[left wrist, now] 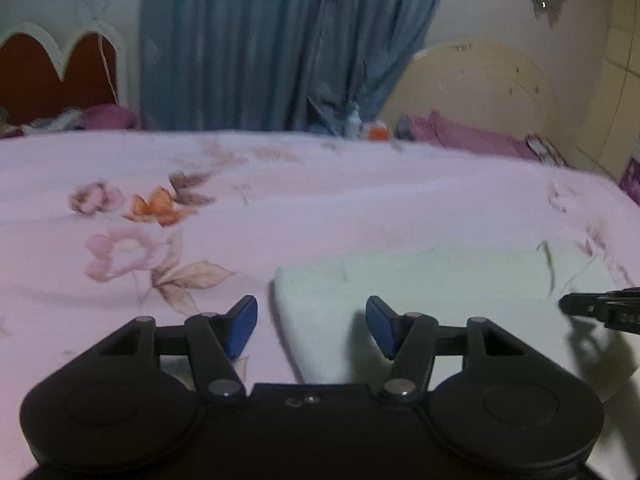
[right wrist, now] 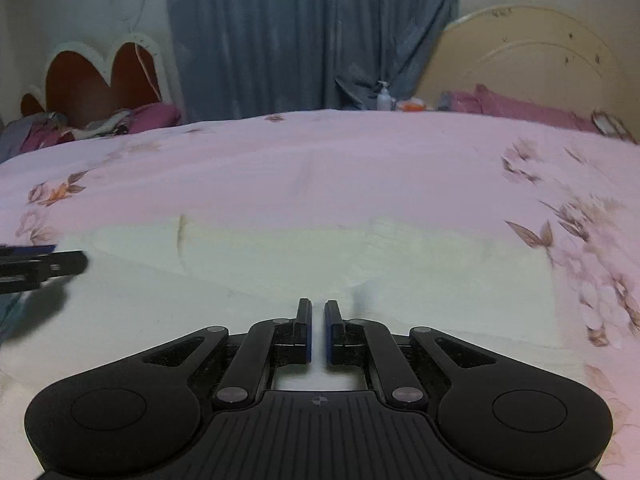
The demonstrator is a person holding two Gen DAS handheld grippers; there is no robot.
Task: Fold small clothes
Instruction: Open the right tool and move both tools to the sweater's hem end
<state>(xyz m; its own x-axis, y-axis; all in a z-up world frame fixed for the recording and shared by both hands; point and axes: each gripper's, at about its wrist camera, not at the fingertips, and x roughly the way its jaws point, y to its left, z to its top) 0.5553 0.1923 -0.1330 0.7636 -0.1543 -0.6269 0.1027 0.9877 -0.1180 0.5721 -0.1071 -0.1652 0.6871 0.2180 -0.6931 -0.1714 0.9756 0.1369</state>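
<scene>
- My left gripper: jaws released, nothing between them, over the left edge of the white cloth.
- My right gripper: jaws clenched, nearly touching; can't tell if fabric is pinched.
- Cloth lies flat on the pink floral bed.
- Blue curtain behind.

Black left gripper and right gripper, blue-padded jaws, silver screws.

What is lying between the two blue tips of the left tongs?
Nothing is gripped: the white garment's left edge and pink bedsheet lie beneath the gap, in the left wrist view.
</scene>
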